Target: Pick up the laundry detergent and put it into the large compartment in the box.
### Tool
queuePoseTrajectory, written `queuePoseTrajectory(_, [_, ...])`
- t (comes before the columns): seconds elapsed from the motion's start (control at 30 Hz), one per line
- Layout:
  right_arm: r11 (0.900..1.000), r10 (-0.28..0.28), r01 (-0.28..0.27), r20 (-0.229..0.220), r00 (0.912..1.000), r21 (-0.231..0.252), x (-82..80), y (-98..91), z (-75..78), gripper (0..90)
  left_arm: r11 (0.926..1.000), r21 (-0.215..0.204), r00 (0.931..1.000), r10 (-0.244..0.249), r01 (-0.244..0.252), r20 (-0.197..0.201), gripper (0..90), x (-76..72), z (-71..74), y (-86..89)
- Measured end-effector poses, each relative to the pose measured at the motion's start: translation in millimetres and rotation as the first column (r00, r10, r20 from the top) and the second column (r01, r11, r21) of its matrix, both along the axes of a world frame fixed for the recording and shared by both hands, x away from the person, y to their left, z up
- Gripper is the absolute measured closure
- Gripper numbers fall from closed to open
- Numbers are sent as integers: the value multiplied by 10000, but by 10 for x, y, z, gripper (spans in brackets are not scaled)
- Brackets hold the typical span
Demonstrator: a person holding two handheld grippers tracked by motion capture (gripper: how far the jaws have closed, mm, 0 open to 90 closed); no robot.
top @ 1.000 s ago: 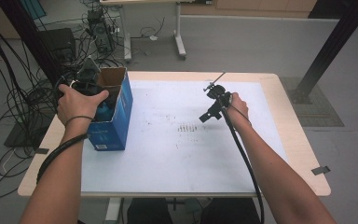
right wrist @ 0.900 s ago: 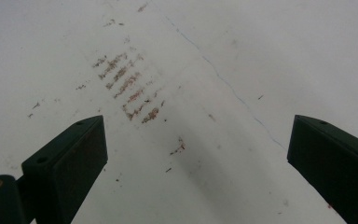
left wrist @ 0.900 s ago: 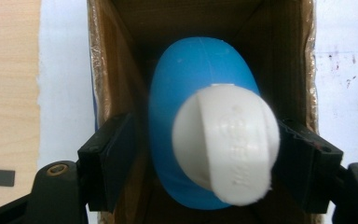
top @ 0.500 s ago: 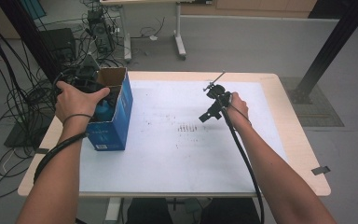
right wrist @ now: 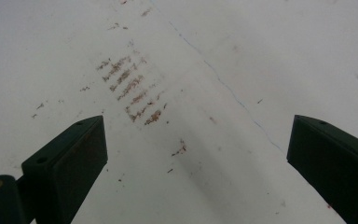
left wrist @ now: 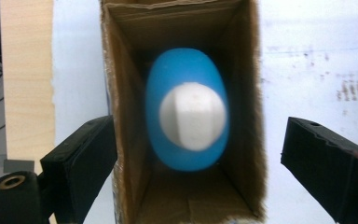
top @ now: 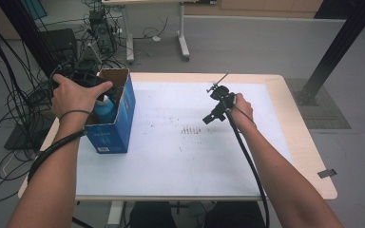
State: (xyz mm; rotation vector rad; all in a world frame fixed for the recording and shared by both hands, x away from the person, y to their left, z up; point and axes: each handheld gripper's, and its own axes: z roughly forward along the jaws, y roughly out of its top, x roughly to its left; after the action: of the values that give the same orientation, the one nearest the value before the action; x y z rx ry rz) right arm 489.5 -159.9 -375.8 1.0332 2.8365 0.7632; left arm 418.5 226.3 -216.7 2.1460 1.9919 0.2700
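An open blue cardboard box (top: 111, 128) stands at the table's left edge. Inside it stands a blue bottle (top: 105, 107) with a white cap. In the left gripper view I look straight down into the box (left wrist: 121, 116) at the bottle (left wrist: 186, 121). My left gripper (left wrist: 198, 158) hangs above the box mouth. Its jaws have just been opening, stand wide on either side of the box and touch nothing. My right gripper (top: 209, 118) hovers open over the middle of the white mat, and in its own view the right gripper (right wrist: 198, 158) has only bare mat between its jaws.
The white mat (top: 195, 156) covers most of the wooden table (top: 309, 156). Faint brown marks (top: 190, 129) lie at its middle. Tangled cables (top: 9, 118) and equipment crowd the floor to the left; another desk's legs (top: 183, 33) stand behind.
My left hand has risen from the box and its jaws have spread apart, leaving the blue bottle standing inside. The right hand has stayed in place.
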Motion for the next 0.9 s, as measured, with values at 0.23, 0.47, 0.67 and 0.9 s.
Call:
queuePoseTrajectory(0.23, [10000, 19, -18, 41, 10000, -62, -2, 0, 16, 43, 9997, 137, 9998, -198, 198, 8, 82, -28, 157, -88])
queuePoseTrajectory(0.47, [9999, 39, -38, 64, 10000, -94, 3, -12, 24, 43, 9977, 75, 9977, -675, 674, 115, 48, -82, 339, -163])
queuePoseTrajectory(0.67, [10000, 19, -18, 87, 10000, -83, 4, -10, 30, 44, 9943, 177, 9942, -1053, 1050, 197, 47, -145, 502, -265])
queuePoseTrajectory(0.9, [10000, 41, -40, 93, 9999, -85, 4, -15, 36, 44, 9885, 118, 9885, -1511, 1511, -5, 46, -210, 572, -397])
